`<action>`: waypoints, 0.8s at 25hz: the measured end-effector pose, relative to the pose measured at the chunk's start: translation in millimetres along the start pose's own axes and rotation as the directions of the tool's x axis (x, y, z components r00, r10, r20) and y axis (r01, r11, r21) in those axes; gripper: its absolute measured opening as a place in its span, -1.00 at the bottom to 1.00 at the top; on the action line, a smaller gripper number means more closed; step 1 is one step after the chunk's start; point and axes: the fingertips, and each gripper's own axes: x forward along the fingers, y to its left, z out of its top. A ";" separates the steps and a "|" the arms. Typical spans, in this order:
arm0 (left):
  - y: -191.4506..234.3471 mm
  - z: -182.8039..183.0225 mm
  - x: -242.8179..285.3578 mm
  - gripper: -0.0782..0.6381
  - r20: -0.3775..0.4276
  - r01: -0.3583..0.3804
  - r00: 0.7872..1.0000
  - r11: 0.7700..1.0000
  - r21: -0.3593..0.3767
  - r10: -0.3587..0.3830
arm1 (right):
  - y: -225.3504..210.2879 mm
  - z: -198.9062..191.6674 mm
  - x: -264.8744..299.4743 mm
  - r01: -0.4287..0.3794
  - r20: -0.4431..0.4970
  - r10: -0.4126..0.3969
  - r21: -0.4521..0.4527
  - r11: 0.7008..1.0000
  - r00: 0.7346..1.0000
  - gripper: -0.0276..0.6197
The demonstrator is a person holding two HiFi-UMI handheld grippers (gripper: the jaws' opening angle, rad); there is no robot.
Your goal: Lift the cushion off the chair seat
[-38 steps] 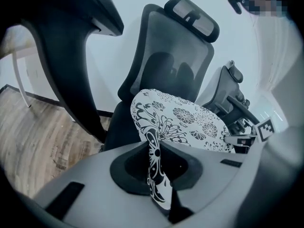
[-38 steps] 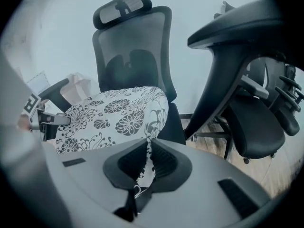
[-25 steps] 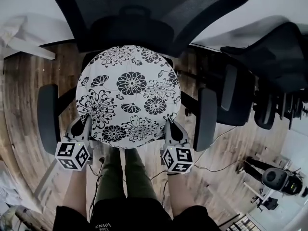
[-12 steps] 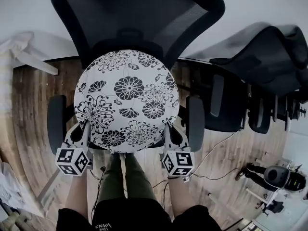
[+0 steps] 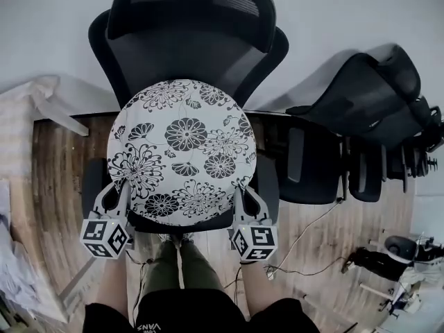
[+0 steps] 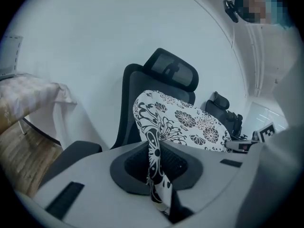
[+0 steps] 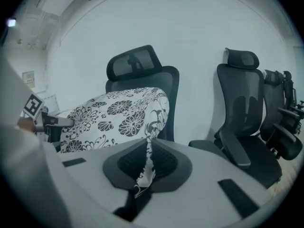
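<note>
Cushions: you have one cushion (image 5: 182, 148).
Grippers: you hold two, the left gripper (image 5: 119, 186) and the right gripper (image 5: 241, 191).
Office chairs: you face at least three, the near chair (image 5: 191, 40), a second chair (image 5: 354, 96) and a third chair (image 7: 282, 127).

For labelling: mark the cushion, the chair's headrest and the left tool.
cushion (image 5: 184, 148), head view, middle of its floral top.
headrest (image 5: 194, 5), head view, its mesh panel.
left tool (image 6: 154, 158), left gripper view, between its tips, shut on the cushion's edge.
</note>
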 end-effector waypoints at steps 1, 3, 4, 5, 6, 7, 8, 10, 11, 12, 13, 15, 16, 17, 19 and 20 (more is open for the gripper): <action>0.9 -1.2 -0.4 -0.65 0.014 0.006 1.000 1.000 -0.001 -0.006 | 0.7 -0.3 -0.8 0.004 0.013 -0.004 -0.008 1.000 1.000 -0.83; 2.2 -3.5 -0.2 -0.65 0.045 0.019 0.999 1.000 0.001 -0.019 | 0.6 -0.4 -1.2 0.010 0.043 -0.009 -0.023 1.000 0.999 -0.83; 2.5 -4.8 0.4 -0.65 0.060 0.024 0.998 1.000 0.003 -0.024 | 0.1 -0.1 -0.9 0.012 0.059 -0.010 -0.029 0.999 0.998 -0.83; 2.8 -6.2 0.9 -0.65 0.072 0.029 0.997 1.000 0.005 -0.029 | -0.4 0.1 -0.7 0.014 0.074 -0.012 -0.034 0.999 0.997 -0.83; 3.2 -7.7 1.2 -0.65 0.082 0.032 0.996 0.999 0.007 -0.032 | -0.6 0.1 -0.5 0.015 0.085 -0.012 -0.038 0.999 0.996 -0.83; 3.8 -8.9 1.5 -0.65 0.089 0.035 0.995 0.999 0.009 -0.035 | -0.5 0.1 -0.3 0.016 0.093 -0.013 -0.041 0.999 0.996 -0.83; 4.4 -9.7 2.1 -0.65 0.094 0.037 0.995 0.999 0.010 -0.038 | -0.2 0.1 0.0 0.018 0.100 -0.014 -0.043 0.999 0.995 -0.83; 5.2 -11.3 3.8 -0.65 0.104 0.044 0.993 0.999 0.013 -0.045 | -0.1 -0.3 0.4 0.022 0.111 -0.016 -0.049 0.999 0.994 -0.83; 5.5 -12.4 4.6 -0.65 0.111 0.048 0.993 0.999 0.015 -0.049 | -0.2 -0.8 0.2 0.023 0.118 -0.017 -0.053 0.998 0.993 -0.83; 5.7 -13.5 5.1 -0.65 0.119 0.052 0.991 0.999 0.017 -0.053 | -0.3 -1.1 -0.2 0.024 0.126 -0.016 -0.058 0.998 0.992 -0.83; 6.0 -14.3 5.5 -0.65 0.127 0.055 0.990 0.998 0.020 -0.057 | -0.2 -1.0 -0.6 0.023 0.135 -0.014 -0.065 0.998 0.991 -0.83; 6.9 -14.7 6.7 -0.65 0.146 0.061 0.987 0.998 0.028 -0.065 | -0.2 0.0 -1.4 0.023 0.157 -0.010 -0.080 0.997 0.988 -0.83; 7.5 -14.9 7.6 -0.65 0.157 0.065 0.985 0.997 0.032 -0.070 | -0.4 0.0 -1.5 0.025 0.168 -0.010 -0.085 0.996 0.986 -0.83; 8.2 -15.4 8.6 -0.65 0.168 0.070 0.983 0.997 0.035 -0.074 | -0.5 -0.6 -1.3 0.027 0.178 -0.011 -0.088 0.996 0.984 -0.83; 10.0 -17.0 10.6 -0.65 0.190 0.076 0.978 0.996 0.041 -0.083 | -0.5 -2.7 0.2 0.031 0.199 -0.012 -0.092 0.995 0.980 -0.83; 10.9 -18.1 11.5 -0.65 0.201 0.080 0.976 0.996 0.045 -0.087 | -0.7 -4.3 1.1 0.032 0.209 -0.012 -0.093 0.995 0.978 -0.83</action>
